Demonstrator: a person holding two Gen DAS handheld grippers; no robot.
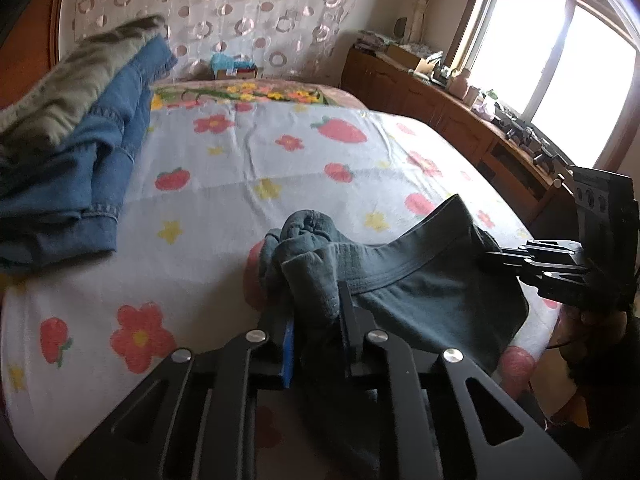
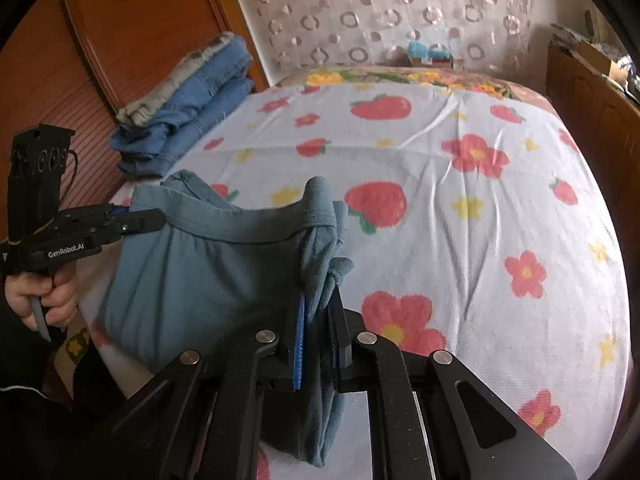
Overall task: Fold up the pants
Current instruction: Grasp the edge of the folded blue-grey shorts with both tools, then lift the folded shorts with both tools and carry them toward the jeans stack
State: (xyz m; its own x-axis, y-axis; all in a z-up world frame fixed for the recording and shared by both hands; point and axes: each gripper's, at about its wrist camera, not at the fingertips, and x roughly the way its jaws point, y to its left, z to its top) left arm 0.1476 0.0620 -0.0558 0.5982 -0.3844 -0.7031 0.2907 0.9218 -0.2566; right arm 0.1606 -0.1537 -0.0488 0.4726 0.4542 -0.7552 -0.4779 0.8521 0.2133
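Left wrist view: a pair of teal pants (image 1: 420, 280) is held up over the near edge of a bed, stretched by the waistband between two grippers. The left gripper (image 1: 316, 320) is pinched on a bunched corner of the waistband at 6 o'clock, and the right gripper (image 1: 492, 258) is clamped on the opposite corner at 3 o'clock. Holding both corners this way appears meant to pull the waistband taut so the pants hang flat before being laid down for folding. A floral bedsheet (image 1: 240, 168) with strawberries and flowers is spread beneath, with bare space from the centre towards 12 o'clock. A pile of folded jeans (image 1: 80, 168) lies at 9 to 10 o'clock, well apart from the pants. A wooden cabinet (image 1: 440, 112) under a bright window is seen at 2 o'clock. Nothing is seen lying in the open middle of the sheet.
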